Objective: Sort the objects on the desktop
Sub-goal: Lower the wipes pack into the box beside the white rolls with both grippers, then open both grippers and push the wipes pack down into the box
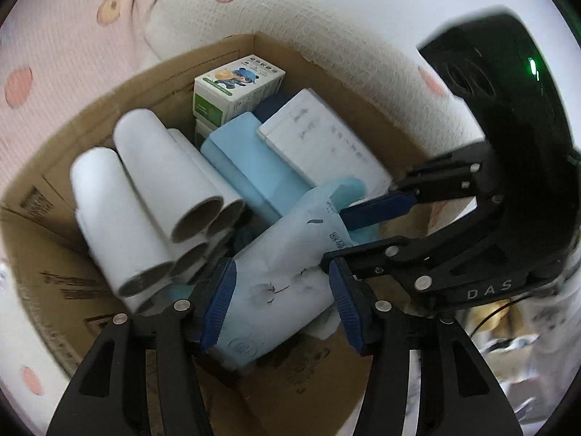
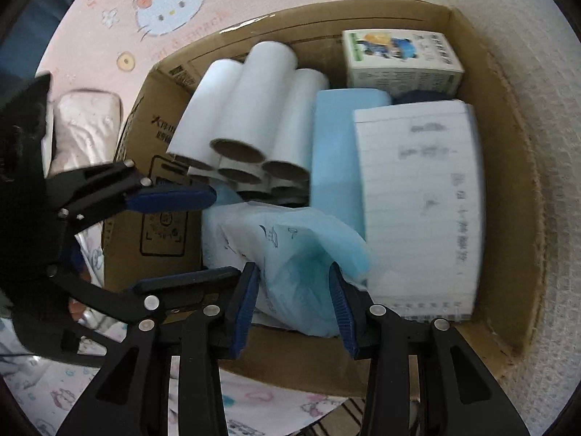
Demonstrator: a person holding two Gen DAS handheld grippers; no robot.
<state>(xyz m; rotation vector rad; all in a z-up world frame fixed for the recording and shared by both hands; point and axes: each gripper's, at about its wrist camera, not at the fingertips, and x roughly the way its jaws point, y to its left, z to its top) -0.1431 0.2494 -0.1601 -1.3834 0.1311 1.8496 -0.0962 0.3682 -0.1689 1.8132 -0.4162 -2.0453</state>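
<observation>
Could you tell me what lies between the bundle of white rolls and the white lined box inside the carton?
A light blue box lies between the white rolls and the lined box, clearest in the right wrist view.

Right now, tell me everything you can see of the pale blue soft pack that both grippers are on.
The soft pack is a crinkly pale blue plastic wrapper with small dark printed drawings and text. It lies tilted inside the cardboard box, its far end leaning on the light blue box, beside the white rolls. The left gripper and the right gripper each straddle it, pads at its sides; firm clamping cannot be confirmed.
</observation>
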